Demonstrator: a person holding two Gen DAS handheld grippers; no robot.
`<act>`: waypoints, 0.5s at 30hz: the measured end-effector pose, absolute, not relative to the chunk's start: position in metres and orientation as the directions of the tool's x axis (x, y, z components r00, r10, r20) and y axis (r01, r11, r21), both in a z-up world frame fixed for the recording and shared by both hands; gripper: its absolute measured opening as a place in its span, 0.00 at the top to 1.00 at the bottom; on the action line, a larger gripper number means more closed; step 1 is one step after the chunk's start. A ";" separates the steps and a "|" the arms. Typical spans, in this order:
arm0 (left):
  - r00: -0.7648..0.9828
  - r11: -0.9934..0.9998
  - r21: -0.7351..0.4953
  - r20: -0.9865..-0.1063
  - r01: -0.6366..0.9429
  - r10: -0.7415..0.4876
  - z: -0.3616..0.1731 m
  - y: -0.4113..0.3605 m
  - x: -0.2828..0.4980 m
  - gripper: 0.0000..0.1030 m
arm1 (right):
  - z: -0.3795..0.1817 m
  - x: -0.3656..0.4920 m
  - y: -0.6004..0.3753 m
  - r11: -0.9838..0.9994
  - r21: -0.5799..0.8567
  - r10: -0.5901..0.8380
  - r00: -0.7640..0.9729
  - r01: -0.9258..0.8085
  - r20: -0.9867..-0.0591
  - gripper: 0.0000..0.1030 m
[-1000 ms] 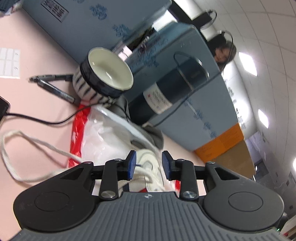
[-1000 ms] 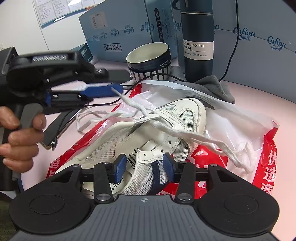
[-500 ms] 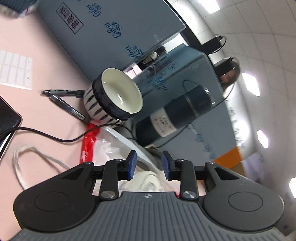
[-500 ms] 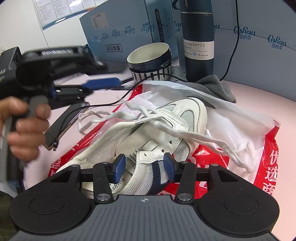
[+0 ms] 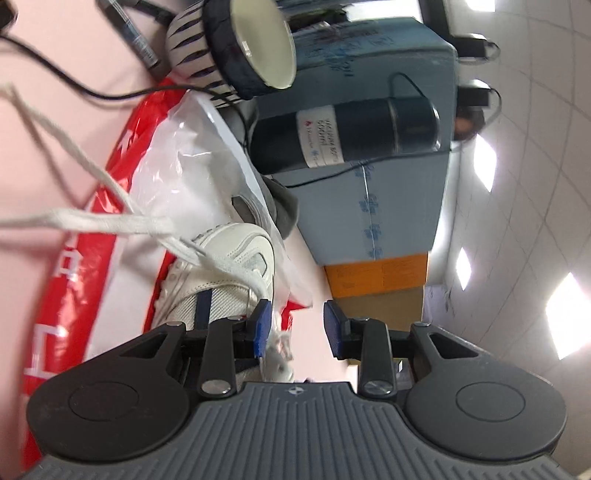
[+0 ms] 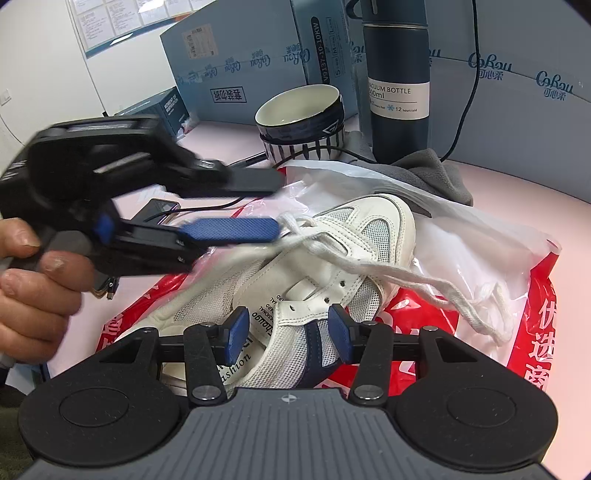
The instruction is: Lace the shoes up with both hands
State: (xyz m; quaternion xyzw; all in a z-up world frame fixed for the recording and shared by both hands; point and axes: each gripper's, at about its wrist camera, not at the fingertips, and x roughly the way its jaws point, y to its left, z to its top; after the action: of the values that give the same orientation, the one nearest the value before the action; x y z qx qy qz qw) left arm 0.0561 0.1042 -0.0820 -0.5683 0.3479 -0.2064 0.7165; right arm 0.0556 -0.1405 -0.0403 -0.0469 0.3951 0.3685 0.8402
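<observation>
Shoe [image 6: 325, 258] lies mid-frame on the bag [image 6: 524, 332]; my right gripper [image 6: 288, 328] gapes over its tongue, left gripper [image 6: 273, 206] parted beside the lace [image 6: 388, 269]; next I must pinch that lace end

This looks like an office I'm working in. Beyond my grippers stand blue printed cartons [image 6: 240, 70], and printed sheets [image 6: 107, 18] hang on the white wall to my far left. Above my left tool I see a tiled ceiling with panel lights [image 5: 484, 162]. A pink desk [image 6: 524, 195] lies under everything.
</observation>
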 end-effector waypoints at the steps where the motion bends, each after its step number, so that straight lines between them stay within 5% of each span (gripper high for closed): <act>1: 0.678 0.254 -0.960 -0.263 -0.114 -0.687 -0.083 0.103 0.058 0.72 | -0.040 0.056 -0.140 0.724 0.212 0.582 0.416 -0.657 -0.699 0.56; 15: 0.753 0.172 -0.950 -0.313 -0.262 -0.579 -0.080 0.130 0.050 0.62 | -0.040 0.056 -0.141 0.723 0.219 0.587 0.414 -0.656 -0.696 0.55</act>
State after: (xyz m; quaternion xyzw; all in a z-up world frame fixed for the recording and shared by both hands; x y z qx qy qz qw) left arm 0.0496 0.1305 -0.0803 -0.6329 0.3319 -0.1148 0.6900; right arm 0.0561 -0.1409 -0.0403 -0.0438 0.3952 0.3698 0.8397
